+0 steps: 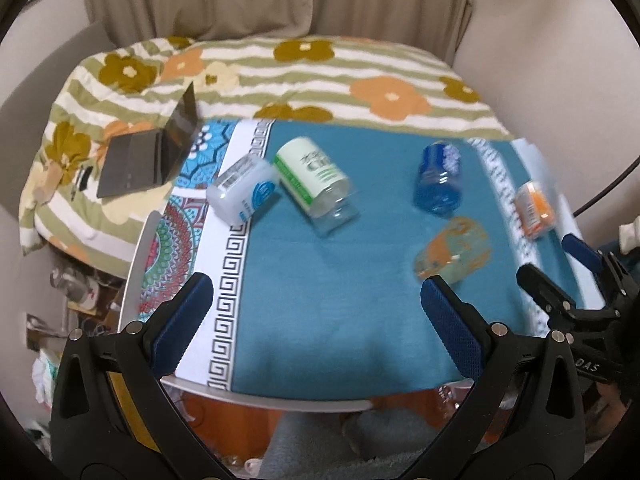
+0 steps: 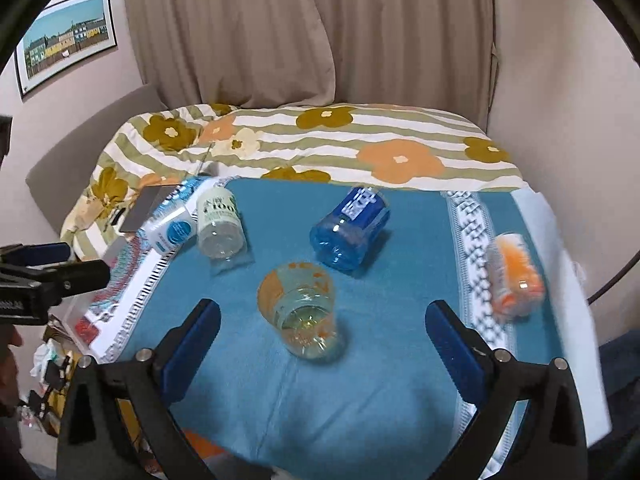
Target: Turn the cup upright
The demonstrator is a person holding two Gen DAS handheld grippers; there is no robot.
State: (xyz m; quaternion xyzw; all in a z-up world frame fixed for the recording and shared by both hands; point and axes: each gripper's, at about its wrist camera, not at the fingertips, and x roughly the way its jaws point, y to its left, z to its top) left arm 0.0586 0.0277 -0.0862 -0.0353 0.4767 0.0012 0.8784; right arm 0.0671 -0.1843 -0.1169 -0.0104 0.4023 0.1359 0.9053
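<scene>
Both claws stand with their blue-padded fingers wide apart and nothing between them: the right claw (image 2: 323, 334) hangs over the near part of the table (image 2: 360, 420), and the left claw (image 1: 316, 308) sits over the near left part of the teal cloth (image 1: 320, 300). Just ahead of the right claw lies the clear cup with orange print (image 2: 298, 314), on its side with the open mouth toward the camera; in the left wrist view the same cup (image 1: 454, 250) is smeared by blur and its print cannot be read. Farther on, a blue cup (image 2: 350, 232) lies tipped over near the middle of the cloth. To the left, a green-labelled clear cup (image 2: 220, 226) and a white cup with a blue round mark (image 2: 172, 226) lie touching each other. At the right edge an orange and white cup (image 2: 514, 280) is too blurred to tell how it lies. Beyond the table, a floral blanket (image 2: 320, 140) covers a bed, with a half-open laptop (image 1: 152, 156) on it, and curtains (image 2: 312, 32) hang behind.
</scene>
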